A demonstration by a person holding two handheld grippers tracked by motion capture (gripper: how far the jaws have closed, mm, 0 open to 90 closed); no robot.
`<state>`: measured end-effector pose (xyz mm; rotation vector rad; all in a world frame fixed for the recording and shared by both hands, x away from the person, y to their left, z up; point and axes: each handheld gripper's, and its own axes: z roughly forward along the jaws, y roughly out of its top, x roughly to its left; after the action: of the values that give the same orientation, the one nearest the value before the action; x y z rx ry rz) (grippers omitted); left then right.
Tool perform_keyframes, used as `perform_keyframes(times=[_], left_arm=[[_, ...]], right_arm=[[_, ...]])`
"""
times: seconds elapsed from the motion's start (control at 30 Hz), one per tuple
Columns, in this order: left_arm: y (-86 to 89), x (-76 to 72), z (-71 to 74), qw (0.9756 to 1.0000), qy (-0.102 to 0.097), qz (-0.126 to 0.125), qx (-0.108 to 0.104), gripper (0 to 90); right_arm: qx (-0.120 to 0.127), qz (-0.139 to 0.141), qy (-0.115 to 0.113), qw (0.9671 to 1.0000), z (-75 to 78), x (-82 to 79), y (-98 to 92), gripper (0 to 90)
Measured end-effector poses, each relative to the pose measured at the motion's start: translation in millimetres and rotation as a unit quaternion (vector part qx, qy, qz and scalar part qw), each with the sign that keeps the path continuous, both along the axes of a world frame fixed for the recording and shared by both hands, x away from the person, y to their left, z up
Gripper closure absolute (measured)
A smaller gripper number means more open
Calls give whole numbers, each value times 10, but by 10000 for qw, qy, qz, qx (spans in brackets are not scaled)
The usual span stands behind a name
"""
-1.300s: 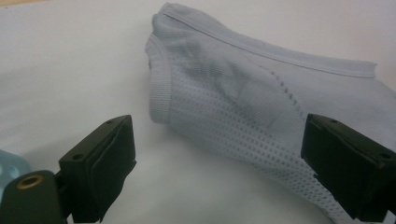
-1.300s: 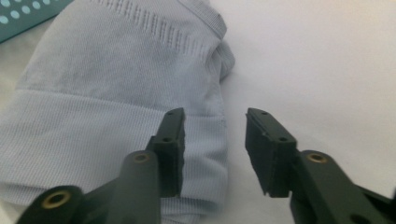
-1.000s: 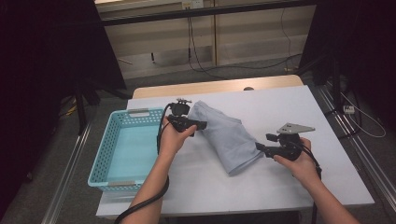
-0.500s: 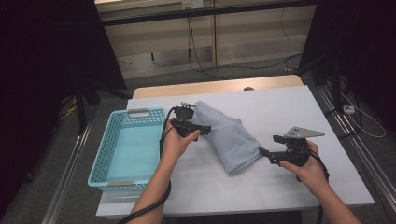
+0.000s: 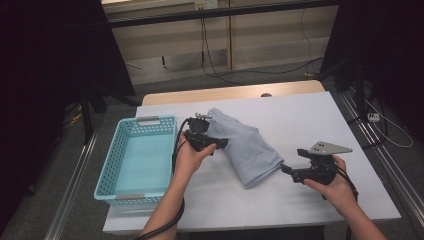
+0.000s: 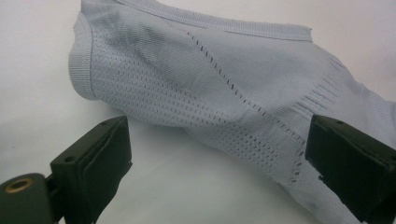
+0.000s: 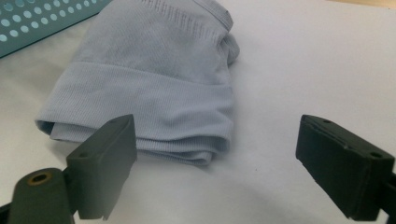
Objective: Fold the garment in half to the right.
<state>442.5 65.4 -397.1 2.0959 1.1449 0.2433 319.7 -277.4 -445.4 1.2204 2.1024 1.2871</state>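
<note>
A folded pale blue-grey knitted garment lies in the middle of the white table. My left gripper is at the garment's left edge. In the left gripper view it stands open, with the perforated fabric just beyond the tips and running past the right jaw. My right gripper sits close to the garment's near end. Its jaws have just been opening and now stand wide, with the folded end just ahead of them and no pad pressing on it.
A turquoise plastic basket with perforated walls stands at the table's left, with nothing in it; its corner appears in the right gripper view. Cables lie on the floor behind the table. A rail runs along the floor at each side.
The right gripper's jaws have spread wider and the gripper has drawn back a little from the garment's near end. The left gripper has barely shifted.
</note>
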Motion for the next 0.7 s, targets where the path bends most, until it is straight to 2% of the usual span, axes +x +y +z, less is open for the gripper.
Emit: perform_keyframes(times=[0.17,0.23,0.37,0.7], left_arm=[[1,-52,-12,9999,12,-50,-107,66],[-2,-65,-33,9999,42,-46,-85,66],[-13,-107,-89,9998,152,-54,-91,65],[-90,-160,-139,9996,165,-126,-197,60]], right_arm=[[36,-52,-29,10000,-3,-39,-36,108],[53,-75,-16,10000,-16,-42,-56,100],[-84,-92,-50,9999,-21,-47,-56,91],[-71,-160,-123,9998,5,-63,-91,87]])
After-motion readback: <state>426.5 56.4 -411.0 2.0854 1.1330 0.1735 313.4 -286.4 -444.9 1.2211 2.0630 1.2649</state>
